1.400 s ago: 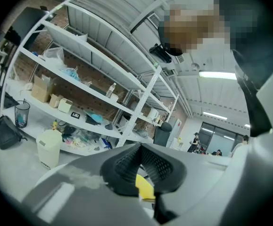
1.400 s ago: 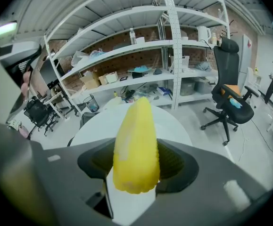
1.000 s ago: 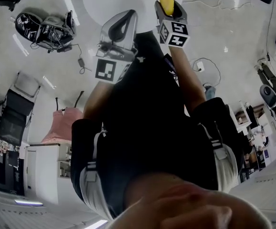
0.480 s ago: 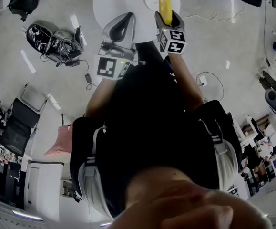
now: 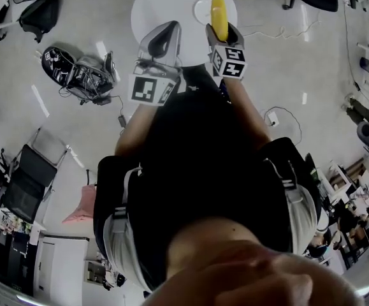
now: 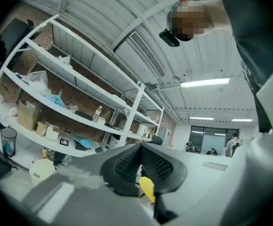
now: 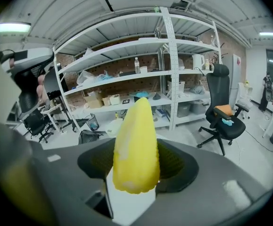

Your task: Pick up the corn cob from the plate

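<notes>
The corn cob [image 7: 134,145] is clamped in the right gripper [image 5: 218,32]. Its blunt end sits between the two dark ribbed pads and its pointed end sticks out forward along the jaws. In the head view it lies over the small white plate [image 5: 201,10], and it looks lifted rather than resting, though its height above the plate can't be read from there.

It looks light and stiff. The surface is glossy and smooth (more like a moulded toy than a real ear), so I'd expect it to be slippery. The taper matters too: a grip near the tip could squeeze it out forward. The thick end, where the pads are now, is the better hold because they meet the widest and most even part. With so much length overhanging, a quick wrist turn could make it pivot in the jaws.

The plate stands on a round white table [image 5: 165,2]. The left gripper [image 5: 164,36] hangs beside the right one over that table. Its jaws are together at the tips and hold nothing. A bit of yellow shows through the gap below its pads, probably the cob beyond.
</notes>
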